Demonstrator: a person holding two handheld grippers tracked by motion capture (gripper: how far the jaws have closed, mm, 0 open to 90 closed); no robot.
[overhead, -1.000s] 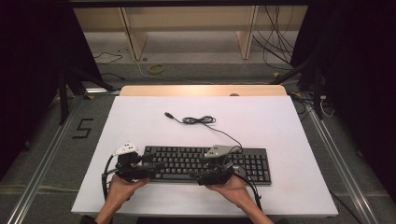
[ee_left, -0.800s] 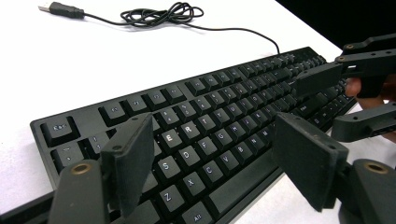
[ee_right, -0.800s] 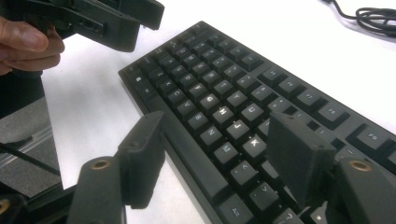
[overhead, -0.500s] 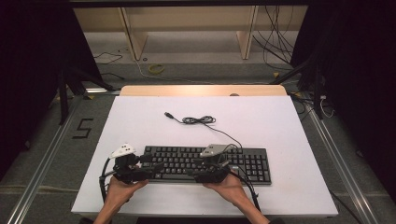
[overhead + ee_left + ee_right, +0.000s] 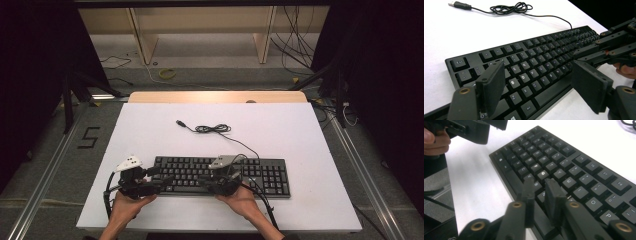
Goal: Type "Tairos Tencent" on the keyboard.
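Observation:
A black keyboard lies along the near part of the white table. Its thin cable runs back to a loose coil and a USB plug. My left gripper reaches in over the keyboard's left end, open wide, with the letter keys showing between its jaws. My right gripper points left over the middle of the keyboard. It is shut, only a thin slit between the pads, its tips low over the keys. The right gripper also crosses the left gripper view.
A wooden strip borders the table's far edge. Behind it stand shelf legs and loose floor cables. Metal rails run along both sides. Bare white surface lies beyond the coil and right of the keyboard.
The right gripper has edged slightly left along the keyboard. The left gripper has barely moved.

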